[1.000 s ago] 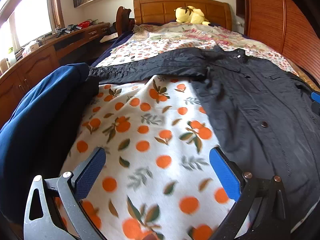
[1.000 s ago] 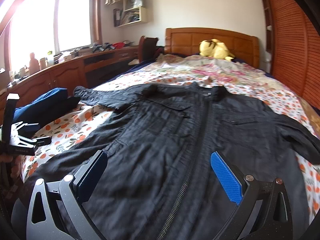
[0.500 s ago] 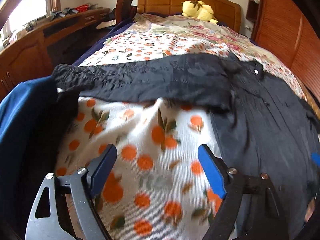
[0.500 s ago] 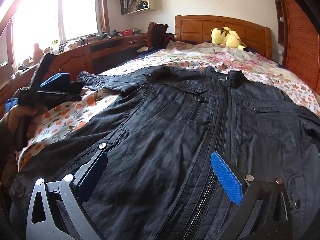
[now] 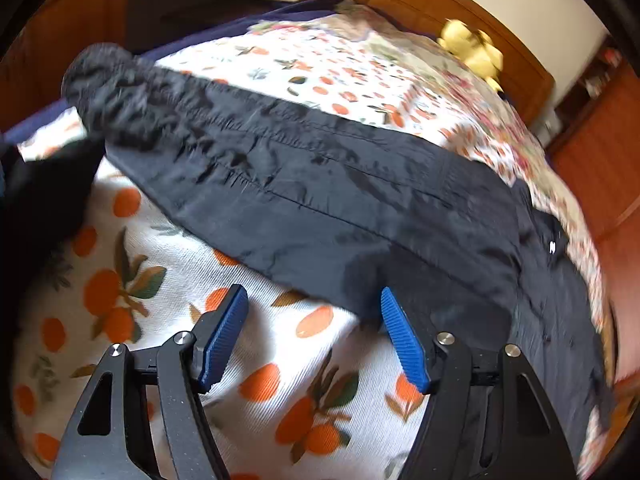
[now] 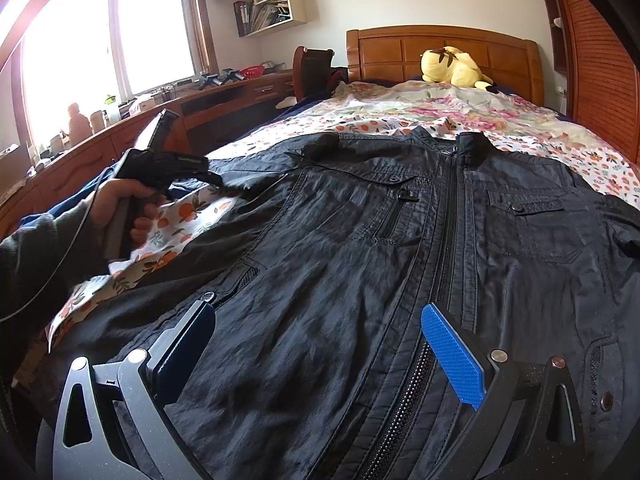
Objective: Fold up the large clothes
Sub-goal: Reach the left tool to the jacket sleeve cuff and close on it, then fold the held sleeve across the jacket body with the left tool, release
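Note:
A black zip-up jacket (image 6: pixel 360 240) lies face up and zipped on the bed. Its sleeve (image 5: pixel 320 200) stretches out to the left over the orange-print blanket (image 5: pixel 280 380). My left gripper (image 5: pixel 312 296) points down at the sleeve's near edge close to the armpit. Its jaws are closing, the fabric edge lies right at the fingertips, and the blue pads (image 5: pixel 404 344) do not press on it. In the right wrist view a hand (image 6: pixel 116 200) holds that left gripper (image 6: pixel 212 178) at the sleeve. My right gripper (image 6: pixel 316 312) hovers open over the jacket's lower front, beside the zipper (image 6: pixel 432 288).
A yellow plush toy (image 6: pixel 452 66) sits by the wooden headboard (image 6: pixel 400 48). A wooden desk (image 6: pixel 120 136) runs along the left under the window. Dark blue clothing (image 5: pixel 40 200) lies at the bed's left edge. Slatted wardrobe doors (image 6: pixel 600 60) stand on the right.
My left gripper has moved up to the sleeve, rolled and tipped downward, and its jaws have narrowed. The right gripper's view is nearly the same.

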The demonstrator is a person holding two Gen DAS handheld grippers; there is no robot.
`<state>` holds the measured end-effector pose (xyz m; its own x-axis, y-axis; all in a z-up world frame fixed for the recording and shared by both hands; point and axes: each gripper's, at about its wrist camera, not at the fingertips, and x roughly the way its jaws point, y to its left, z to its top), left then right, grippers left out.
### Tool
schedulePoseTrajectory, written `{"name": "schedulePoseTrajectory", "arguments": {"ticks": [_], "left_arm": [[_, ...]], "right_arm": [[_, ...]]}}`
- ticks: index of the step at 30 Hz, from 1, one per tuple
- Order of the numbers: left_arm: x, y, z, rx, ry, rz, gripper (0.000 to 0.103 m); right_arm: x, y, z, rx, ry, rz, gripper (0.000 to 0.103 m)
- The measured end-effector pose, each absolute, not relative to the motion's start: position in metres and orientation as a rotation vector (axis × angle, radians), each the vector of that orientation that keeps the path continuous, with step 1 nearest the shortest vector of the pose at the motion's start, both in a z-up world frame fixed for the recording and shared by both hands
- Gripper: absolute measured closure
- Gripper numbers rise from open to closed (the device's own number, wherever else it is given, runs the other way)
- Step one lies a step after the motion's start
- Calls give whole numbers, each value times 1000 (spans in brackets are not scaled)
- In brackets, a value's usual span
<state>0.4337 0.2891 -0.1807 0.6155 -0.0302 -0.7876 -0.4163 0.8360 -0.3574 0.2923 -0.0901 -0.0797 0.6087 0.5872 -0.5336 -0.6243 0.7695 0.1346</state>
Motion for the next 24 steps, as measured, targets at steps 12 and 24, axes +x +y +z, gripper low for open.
{"name": "schedulePoseTrajectory", "arguments": {"ticks": [12, 24], "left_arm": [[459, 254, -146, -348, 898, 304, 96], [433, 146, -39, -85, 792, 196, 98]], "right_arm": [[289, -89, -79, -56, 579, 707, 0], [284, -105, -71, -18, 571, 750, 0]]}}
